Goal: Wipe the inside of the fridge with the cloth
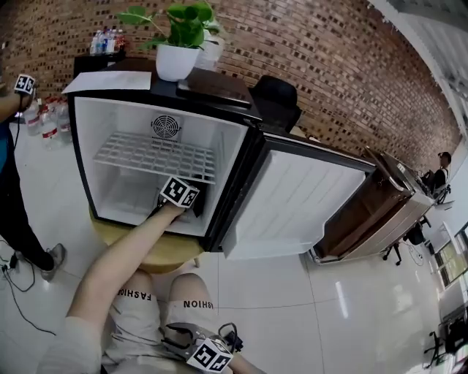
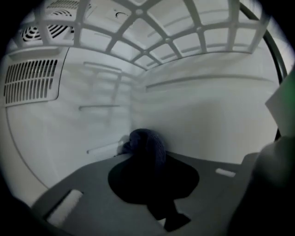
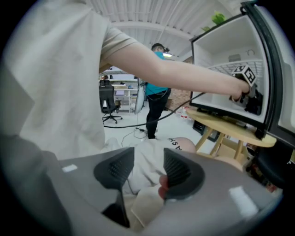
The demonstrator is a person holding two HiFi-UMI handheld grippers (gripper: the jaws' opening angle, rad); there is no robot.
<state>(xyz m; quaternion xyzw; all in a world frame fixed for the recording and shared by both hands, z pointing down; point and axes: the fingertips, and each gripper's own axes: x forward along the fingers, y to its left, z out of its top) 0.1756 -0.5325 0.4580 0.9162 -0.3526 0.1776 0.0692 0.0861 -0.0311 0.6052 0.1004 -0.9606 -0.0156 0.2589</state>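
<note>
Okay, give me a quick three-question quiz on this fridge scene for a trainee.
1. True or false: the right gripper is inside the fridge.
2. What is the left gripper clamped on? A) a sponge B) a dark cloth C) a bottle
3. Fill the gap: a potted ___ stands on top of the fridge.

Key: 1 false, it rests over the person's lap with its jaws apart; 2 B; 3 plant.
</note>
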